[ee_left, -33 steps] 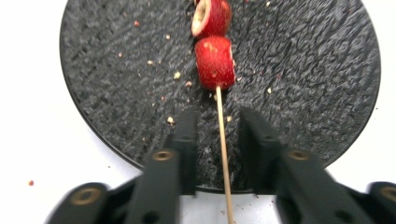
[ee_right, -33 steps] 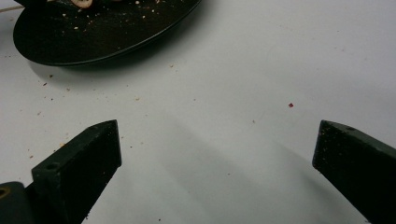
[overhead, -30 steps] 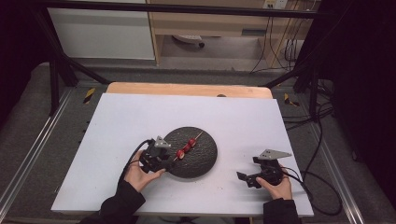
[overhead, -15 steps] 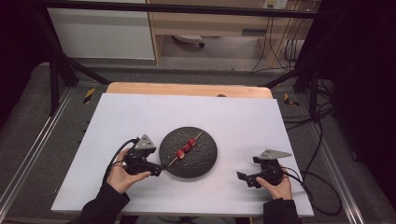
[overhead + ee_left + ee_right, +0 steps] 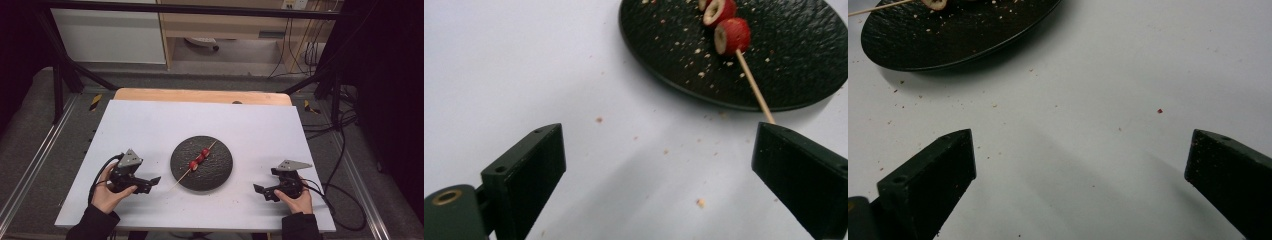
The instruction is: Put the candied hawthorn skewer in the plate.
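Two grippers rest on white table [image 5: 150, 120]; left gripper [image 5: 150, 183] has just let go, jaws wide, empty, pulled back; wooden skewer w/ red fruit pieces [image 5: 198, 159] lies on round black plate [image 5: 220, 172]; right gripper [image 5: 264, 191] open, empty; placing looks done.

No legible text, labels, brands — no numbers, signs

White table [image 5: 150, 125], wooden edge at far side. Black plate [image 5: 220, 172] at centre. Skewer [image 5: 194, 166] with red pieces lies diagonally across plate, near end past plate's rim onto table. Left gripper [image 5: 154, 182] just left of plate, jaws just opened, nothing between them. Right gripper [image 5: 261, 191] well right of plate, jaws apart, empty.
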Available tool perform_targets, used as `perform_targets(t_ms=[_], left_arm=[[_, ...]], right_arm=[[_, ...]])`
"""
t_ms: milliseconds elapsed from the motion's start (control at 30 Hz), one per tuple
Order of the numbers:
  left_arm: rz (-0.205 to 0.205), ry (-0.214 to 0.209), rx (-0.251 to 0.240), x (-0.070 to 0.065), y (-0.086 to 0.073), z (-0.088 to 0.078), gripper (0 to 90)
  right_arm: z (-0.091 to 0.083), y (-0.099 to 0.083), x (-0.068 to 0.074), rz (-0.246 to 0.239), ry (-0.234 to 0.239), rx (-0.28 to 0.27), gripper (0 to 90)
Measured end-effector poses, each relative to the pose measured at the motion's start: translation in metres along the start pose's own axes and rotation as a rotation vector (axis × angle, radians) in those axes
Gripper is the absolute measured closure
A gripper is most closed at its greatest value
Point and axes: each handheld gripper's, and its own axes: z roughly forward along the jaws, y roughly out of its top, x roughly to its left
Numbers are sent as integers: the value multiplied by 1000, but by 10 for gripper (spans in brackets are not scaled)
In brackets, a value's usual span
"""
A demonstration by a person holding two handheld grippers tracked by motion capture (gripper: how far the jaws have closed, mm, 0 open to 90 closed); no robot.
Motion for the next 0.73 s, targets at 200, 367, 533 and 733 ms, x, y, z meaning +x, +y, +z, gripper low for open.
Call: perform_targets(t_ms=[200,367,533,733], left_arm=[[-22,-1,-23,9,-23,-3,70],[-43,9,-31,16,-40,-7,70],[-48,21,-31,21,-50,-8,70],[-48,27,-30,22,-53,-8,70]], right_arm=[[0,0,0,-1,0,6,6],[0,0,0,-4,-1,9,5],[0,-1,1,0,-2,17,5],[0,-2,1,-12,-7,28,5]])
